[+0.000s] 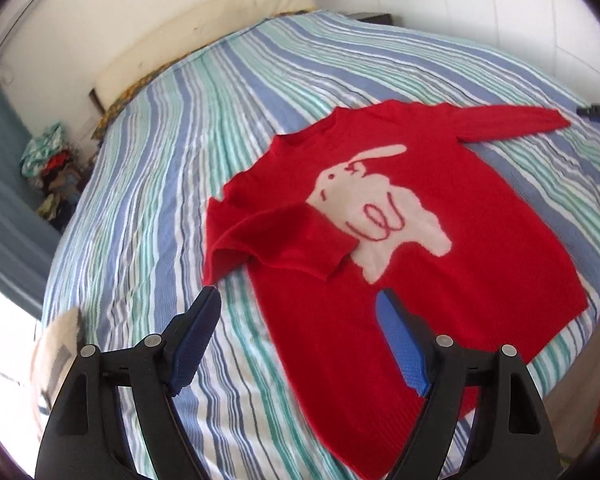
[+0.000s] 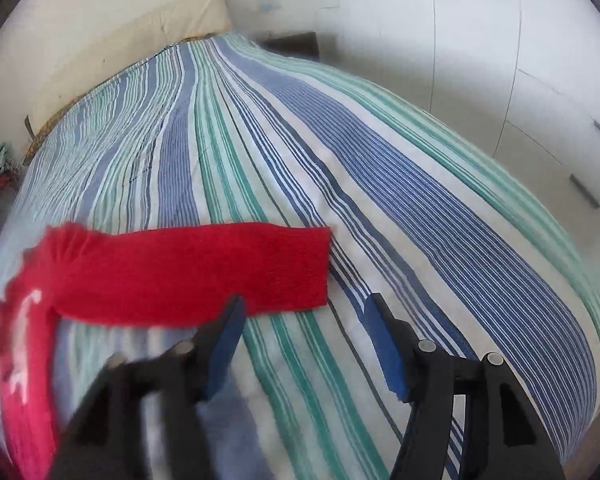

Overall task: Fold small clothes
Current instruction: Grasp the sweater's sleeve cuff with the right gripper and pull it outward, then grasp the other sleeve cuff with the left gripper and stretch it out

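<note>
Hovering both grippers over the bed, nothing held. Red knit sweater (image 1: 432,236) with a white rabbit motif lies face-up on the striped bedspread (image 1: 148,184). Its left sleeve (image 1: 284,244) is already folded across the chest; the right sleeve (image 2: 204,268) lies straight out, flat on the cover.

Left gripper (image 1: 300,320): jaws wide, above the sweater's near-left edge, apparently not touching. Right gripper (image 2: 304,328): jaws wide, just near of the outstretched sleeve's cuff end.

Handling, my read: soft, light, thick knit; limp, will drape and sag, not slippery. The fuzzy surface should grip well against the pads. Best hold looks like the cuff end of that sleeve, pinching both layers.

Hard to see: the hem's near corner is cut off behind the left gripper; the right view's left finger and sweater body are motion-blurred. Clothes pile (image 1: 52,168) far left, indistinct.
</note>
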{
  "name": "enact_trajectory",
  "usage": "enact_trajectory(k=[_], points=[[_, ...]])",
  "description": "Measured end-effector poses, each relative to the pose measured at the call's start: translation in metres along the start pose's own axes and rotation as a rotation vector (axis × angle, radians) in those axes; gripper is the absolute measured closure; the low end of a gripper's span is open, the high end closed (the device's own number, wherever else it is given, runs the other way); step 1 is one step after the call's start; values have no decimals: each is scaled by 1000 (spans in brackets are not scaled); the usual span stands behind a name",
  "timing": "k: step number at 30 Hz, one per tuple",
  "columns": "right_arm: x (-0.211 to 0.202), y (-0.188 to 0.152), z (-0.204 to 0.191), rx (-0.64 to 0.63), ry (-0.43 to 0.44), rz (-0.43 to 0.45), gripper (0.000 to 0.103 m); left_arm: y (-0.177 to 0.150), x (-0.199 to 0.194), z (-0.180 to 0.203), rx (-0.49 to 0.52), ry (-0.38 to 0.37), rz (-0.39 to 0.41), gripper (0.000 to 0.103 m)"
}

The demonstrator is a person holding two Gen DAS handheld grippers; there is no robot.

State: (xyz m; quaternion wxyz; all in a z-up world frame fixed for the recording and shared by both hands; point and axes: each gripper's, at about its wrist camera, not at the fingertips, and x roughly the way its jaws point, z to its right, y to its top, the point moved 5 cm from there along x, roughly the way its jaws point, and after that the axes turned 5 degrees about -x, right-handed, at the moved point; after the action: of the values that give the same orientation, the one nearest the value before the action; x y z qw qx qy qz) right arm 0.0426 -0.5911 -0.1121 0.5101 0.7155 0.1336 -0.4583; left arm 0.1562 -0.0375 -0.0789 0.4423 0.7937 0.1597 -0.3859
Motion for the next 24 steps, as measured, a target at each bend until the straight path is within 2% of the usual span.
enact_trajectory(k=[3, 5, 7, 9, 10, 11, 12, 14, 16, 19, 21, 24], points=[[-44, -14, -15, -13, 81, 50, 42, 5, 58, 28, 197, -32, -67, 27], [-69, -28, -31, -19, 131, 84, 40, 7, 94, 36, 223, -32, -120, 36], [-87, -47, -47, -30, 176, 99, 40, 10, 126, 31, 158, -37, -174, 38], [-99, -65, -63, -32, 210, 113, 40, 9, 148, 25, 71, -63, -210, 45], [-103, -74, -70, -27, 222, 121, 40, 9, 154, 23, 30, -92, -225, 65], [-106, -83, -76, -21, 227, 131, 40, 9, 158, 22, -4, -122, -242, 96], [-108, -88, -82, -16, 229, 141, 40, 11, 157, 19, -35, -141, -253, 99], [-113, -95, -92, -12, 235, 164, 40, 21, 141, 1, -122, -184, -219, 101], [-114, -95, -97, -27, 226, 179, 40, 32, 118, -40, -259, -191, -155, 101], [-112, -94, -102, -54, 213, 177, 40, 33, 87, -133, -534, -154, -78, 101], [-108, -94, -104, -62, 212, 168, 40, 16, 72, -201, -710, -75, -57, 101], [-105, -95, -109, -83, 211, 165, 40, -23, 66, -286, -871, 106, -81, 101]])
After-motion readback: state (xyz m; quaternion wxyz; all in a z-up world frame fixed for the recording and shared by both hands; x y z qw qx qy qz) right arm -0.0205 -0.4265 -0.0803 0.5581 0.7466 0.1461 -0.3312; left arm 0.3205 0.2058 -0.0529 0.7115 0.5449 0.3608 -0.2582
